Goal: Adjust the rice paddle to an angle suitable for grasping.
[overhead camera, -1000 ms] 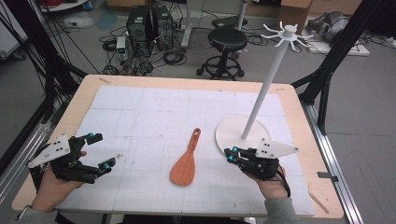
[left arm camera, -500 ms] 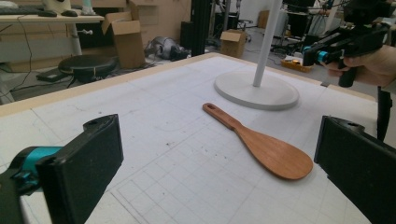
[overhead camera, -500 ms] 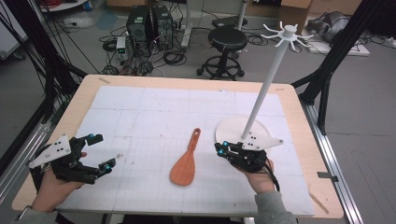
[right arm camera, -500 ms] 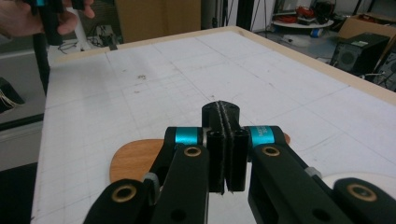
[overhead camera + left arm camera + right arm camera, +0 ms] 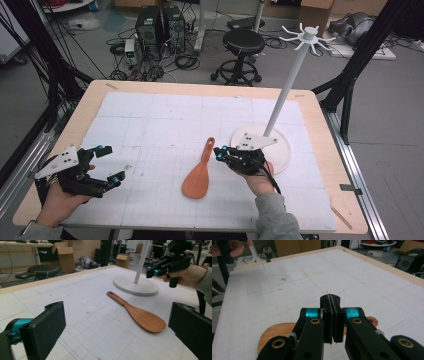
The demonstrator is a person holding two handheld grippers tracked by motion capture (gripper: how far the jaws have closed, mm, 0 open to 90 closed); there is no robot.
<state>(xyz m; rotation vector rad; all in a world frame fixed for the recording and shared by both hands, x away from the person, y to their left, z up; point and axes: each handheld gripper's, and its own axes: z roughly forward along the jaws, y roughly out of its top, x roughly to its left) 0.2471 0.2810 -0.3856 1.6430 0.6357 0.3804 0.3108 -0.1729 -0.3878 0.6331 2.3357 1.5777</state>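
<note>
wooden rice spatula, orange-brown, flat paddle with slim handle (image 5: 200,172), lies flat on the white gridded mat (image 5: 165,130) covering the light wood tabletop (image 5: 90,105), about mid-tabletop toward the near edge. paddle end points at the person, handle end with a small hole points away toward the stand. nothing holds it.

right gripper (image 5: 218,153) sits just right of the spatula handle, above it, jaws pressed together with nothing between them. in the right gripper view the closed jaws (image 5: 333,320) hang over the spatula (image 5: 277,333), paddle showing to the left and the handle tip to the right behind the jaws; cannot tell if they touch it. right hand (image 5: 260,182) grips it from below, grey sleeve visible.

left gripper (image 5: 109,165) is at the near left corner of the tabletop, well apart from the spatula, jaws wide apart and empty. in the left gripper view both black jaws frame the spatula (image 5: 140,315), with the right gripper (image 5: 151,271) farther off.

white stand, round base plate (image 5: 280,150) with a tall tilted pole and hooked top (image 5: 306,37), sits right of the spatula; the right gripper overlaps its base edge in the high view. black stool (image 5: 242,42) on the floor behind the tabletop.
</note>
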